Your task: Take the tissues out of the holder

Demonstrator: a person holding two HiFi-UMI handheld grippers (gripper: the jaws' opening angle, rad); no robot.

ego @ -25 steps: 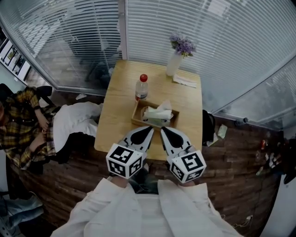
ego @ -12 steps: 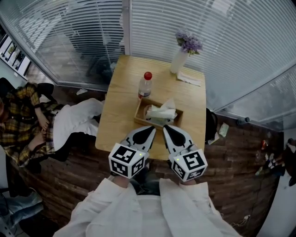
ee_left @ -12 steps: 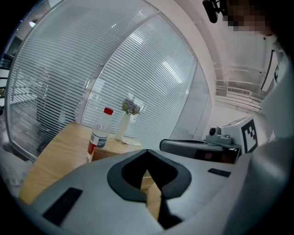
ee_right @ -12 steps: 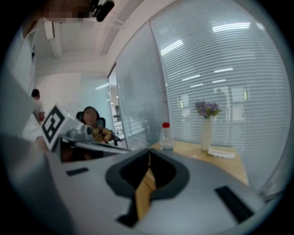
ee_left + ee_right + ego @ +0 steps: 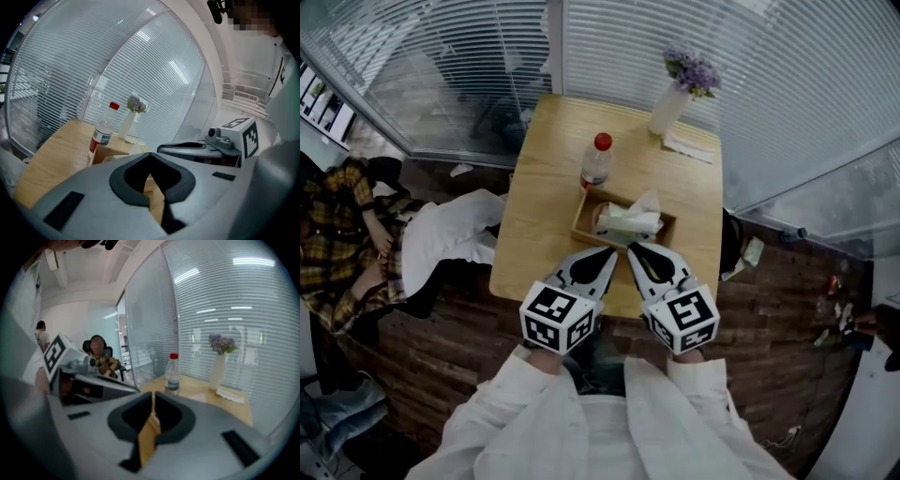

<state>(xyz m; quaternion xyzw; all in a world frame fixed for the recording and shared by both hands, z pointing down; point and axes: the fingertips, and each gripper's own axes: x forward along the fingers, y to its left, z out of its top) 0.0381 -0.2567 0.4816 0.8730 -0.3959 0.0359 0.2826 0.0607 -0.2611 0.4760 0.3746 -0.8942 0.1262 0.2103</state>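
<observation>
A wooden tissue holder (image 5: 586, 225) sits near the middle of the small wooden table (image 5: 544, 234), with white tissues (image 5: 630, 217) sticking up out of it. Both grippers hover side by side over the table's near edge, just short of the holder. My left gripper (image 5: 610, 252) is shut and holds nothing, and my right gripper (image 5: 631, 247) is likewise shut and holds nothing. In the left gripper view the holder (image 5: 107, 153) peeks over the left gripper (image 5: 150, 155), with the right gripper (image 5: 201, 147) alongside. The right gripper view shows its closed tips (image 5: 153, 394); the holder is hidden there.
A red-capped water bottle (image 5: 596, 161) stands just behind the holder. A white vase of purple flowers (image 5: 680, 86) and a folded paper (image 5: 687, 147) are at the far right corner. A seated person in plaid (image 5: 342, 239) and a white cloth (image 5: 450, 242) are left of the table. Blinds enclose the far sides.
The head view has shifted a little, so the table sits slightly higher and further right. Both grippers stay shut, side by side at the near edge.
</observation>
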